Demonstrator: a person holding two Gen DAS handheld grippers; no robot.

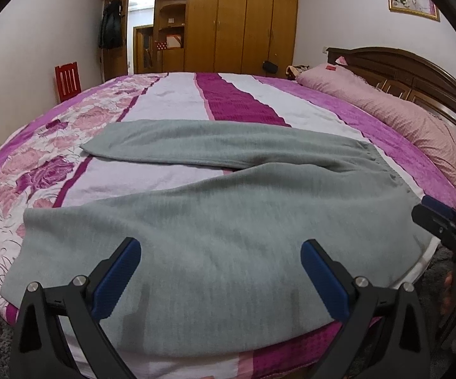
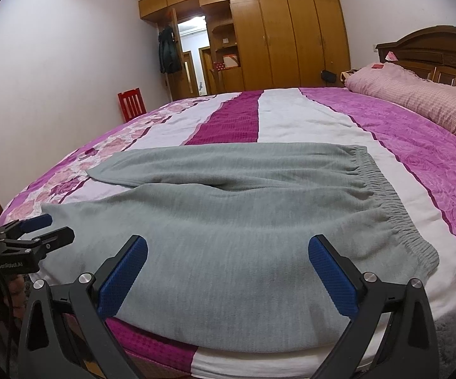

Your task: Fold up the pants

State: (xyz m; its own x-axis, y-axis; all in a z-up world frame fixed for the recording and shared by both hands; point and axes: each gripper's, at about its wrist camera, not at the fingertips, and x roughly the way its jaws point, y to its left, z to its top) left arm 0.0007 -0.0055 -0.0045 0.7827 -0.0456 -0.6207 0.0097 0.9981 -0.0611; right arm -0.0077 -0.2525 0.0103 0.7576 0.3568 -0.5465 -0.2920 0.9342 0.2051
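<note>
From the left wrist, the grey pants (image 1: 215, 208) lie flat on the bed (image 1: 171, 101), legs splayed apart toward the left. The left gripper (image 1: 221, 252) hovers over the near leg, jaws wide apart and empty. From the right wrist, the elastic waistband (image 2: 395, 211) shows clearly, and the right gripper (image 2: 228, 249) hangs spread and empty above the seat.

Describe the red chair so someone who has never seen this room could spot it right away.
Start at the big bed with the purple and pink cover, then look past its far left corner to the plain white wall. The red chair stands against that wall, only its slatted back showing above the bed. It is the only bright red furniture; the wardrobe nearby is brown wood.
</note>
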